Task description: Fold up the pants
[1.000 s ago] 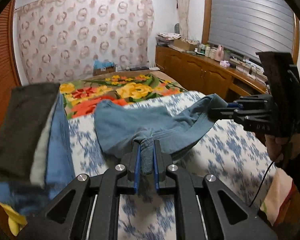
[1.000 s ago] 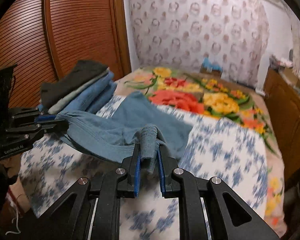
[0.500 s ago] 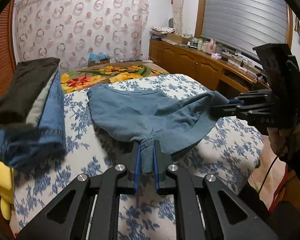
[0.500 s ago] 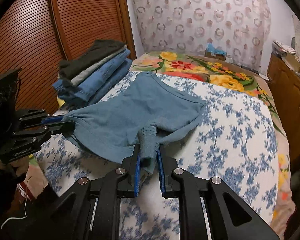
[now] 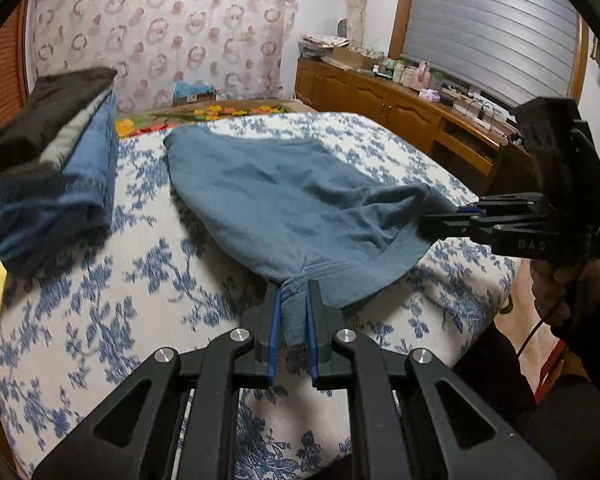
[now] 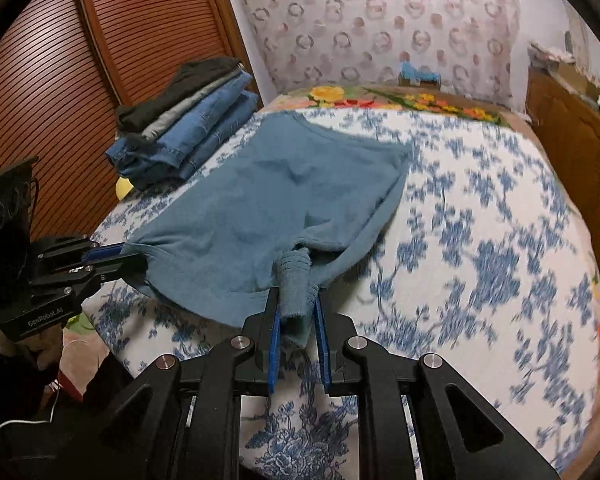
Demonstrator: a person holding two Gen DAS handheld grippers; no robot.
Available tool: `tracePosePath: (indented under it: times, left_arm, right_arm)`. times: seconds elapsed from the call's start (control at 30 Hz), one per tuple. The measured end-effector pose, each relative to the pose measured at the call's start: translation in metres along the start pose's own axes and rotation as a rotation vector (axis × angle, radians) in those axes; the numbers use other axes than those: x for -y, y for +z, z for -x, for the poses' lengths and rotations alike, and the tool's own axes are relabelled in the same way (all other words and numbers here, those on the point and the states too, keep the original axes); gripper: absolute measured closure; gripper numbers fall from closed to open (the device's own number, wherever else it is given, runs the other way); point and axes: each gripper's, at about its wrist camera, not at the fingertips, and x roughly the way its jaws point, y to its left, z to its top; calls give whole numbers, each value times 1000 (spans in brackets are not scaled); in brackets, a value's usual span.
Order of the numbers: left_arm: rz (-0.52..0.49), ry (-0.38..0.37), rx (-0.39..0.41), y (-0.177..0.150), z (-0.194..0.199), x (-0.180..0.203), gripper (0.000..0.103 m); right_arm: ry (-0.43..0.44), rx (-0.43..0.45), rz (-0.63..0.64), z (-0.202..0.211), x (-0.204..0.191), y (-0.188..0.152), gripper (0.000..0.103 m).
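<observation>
A pair of teal-blue pants (image 5: 292,200) lies spread on the blue-flowered bedspread (image 5: 100,300), legs pointing away from me; it also shows in the right wrist view (image 6: 268,200). My left gripper (image 5: 292,312) is shut on one bunched corner of the waistband at the near edge of the bed. My right gripper (image 6: 298,308) is shut on the other waistband corner. Each gripper shows in the other's view, the right one (image 5: 452,220) and the left one (image 6: 116,256), with the waistband stretched between them.
A stack of folded jeans and dark clothes (image 6: 184,124) sits at the bed's left side by a brown slatted wardrobe (image 6: 60,80). A wooden cabinet with clutter (image 5: 400,100) runs along the right. A floral blanket (image 6: 400,100) lies at the far end.
Both grippers have pulled the pants toward the near edge of the bed and lowered them. The cloth now lies flatter and more spread out on the bedspread.
</observation>
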Motion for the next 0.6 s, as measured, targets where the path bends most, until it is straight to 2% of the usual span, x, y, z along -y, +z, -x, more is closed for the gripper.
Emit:
tracePosePath:
  times: [0.3, 0.6]
  left_arm:
    - [7, 0, -22, -10, -8, 6, 91]
    - [-3, -28, -3, -15, 11, 14, 91]
  right_arm:
    - [-15, 1, -3, -3, -3, -11, 88]
    - [0, 34, -6, 14, -2, -25, 88]
